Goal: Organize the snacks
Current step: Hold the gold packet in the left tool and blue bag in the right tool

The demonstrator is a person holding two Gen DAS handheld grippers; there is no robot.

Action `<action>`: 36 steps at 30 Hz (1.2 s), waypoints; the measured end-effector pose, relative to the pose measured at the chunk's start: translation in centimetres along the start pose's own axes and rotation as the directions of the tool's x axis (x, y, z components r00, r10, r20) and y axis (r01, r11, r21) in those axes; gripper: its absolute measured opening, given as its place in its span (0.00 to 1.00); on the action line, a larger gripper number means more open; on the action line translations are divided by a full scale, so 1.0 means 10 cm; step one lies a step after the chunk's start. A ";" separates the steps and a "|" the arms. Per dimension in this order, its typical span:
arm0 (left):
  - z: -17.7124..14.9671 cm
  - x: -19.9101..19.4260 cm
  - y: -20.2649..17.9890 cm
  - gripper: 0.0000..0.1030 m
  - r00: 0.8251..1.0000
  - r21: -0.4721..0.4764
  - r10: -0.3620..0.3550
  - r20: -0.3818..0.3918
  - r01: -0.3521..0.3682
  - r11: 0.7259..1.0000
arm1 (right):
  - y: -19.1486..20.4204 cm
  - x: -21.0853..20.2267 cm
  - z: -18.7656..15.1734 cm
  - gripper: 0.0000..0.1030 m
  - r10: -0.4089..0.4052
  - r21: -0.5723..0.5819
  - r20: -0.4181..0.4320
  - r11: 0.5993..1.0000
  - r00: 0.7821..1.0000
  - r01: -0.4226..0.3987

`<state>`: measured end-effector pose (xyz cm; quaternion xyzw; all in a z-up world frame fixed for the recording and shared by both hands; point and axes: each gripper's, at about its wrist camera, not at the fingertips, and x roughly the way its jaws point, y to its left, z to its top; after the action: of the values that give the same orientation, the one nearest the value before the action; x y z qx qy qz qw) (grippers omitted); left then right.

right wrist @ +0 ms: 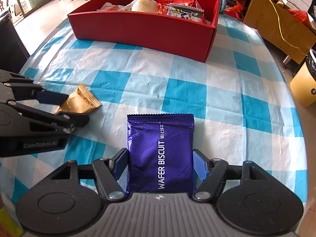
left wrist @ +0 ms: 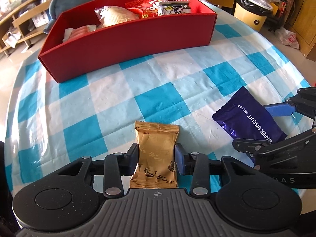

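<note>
My left gripper (left wrist: 157, 158) is shut on a gold snack packet (left wrist: 156, 154), pinched at its middle, low over the checked tablecloth. My right gripper (right wrist: 160, 164) is shut on a purple wafer biscuit packet (right wrist: 161, 154). In the left wrist view the purple packet (left wrist: 248, 116) and the right gripper (left wrist: 276, 126) show at the right. In the right wrist view the gold packet (right wrist: 81, 102) and the left gripper (right wrist: 65, 108) show at the left. A red box (left wrist: 126, 39) with several snacks inside stands at the far side of the table; it also shows in the right wrist view (right wrist: 146, 29).
The table carries a blue and white checked cloth (left wrist: 158, 90). A yellow bin (left wrist: 254, 9) stands on the floor beyond the table's right side. Wooden shelves (left wrist: 21, 19) are at the far left. A cardboard box (right wrist: 276, 25) sits at the far right.
</note>
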<state>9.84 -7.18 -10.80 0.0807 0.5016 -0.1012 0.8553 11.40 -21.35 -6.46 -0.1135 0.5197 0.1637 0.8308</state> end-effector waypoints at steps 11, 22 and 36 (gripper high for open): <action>-0.03 -0.03 -0.04 0.45 1.000 0.013 0.015 0.003 -0.015 1.000 | 0.00 -0.01 -0.02 0.63 -0.018 -0.001 0.003 1.000 1.000 0.018; -0.04 -0.12 -0.02 0.45 0.999 0.012 0.021 0.028 -0.021 1.000 | 0.05 -0.06 -0.01 0.63 -0.021 0.000 0.018 1.000 1.000 0.021; -0.09 -0.17 0.21 0.45 0.999 -0.039 0.039 0.029 -0.038 0.999 | 0.15 -0.06 -0.01 0.63 -0.036 0.013 0.013 0.999 0.999 0.036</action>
<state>8.80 -4.82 -9.68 0.0725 0.4889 -0.0761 0.8660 10.53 -20.09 -6.01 -0.1163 0.5133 0.1460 0.8377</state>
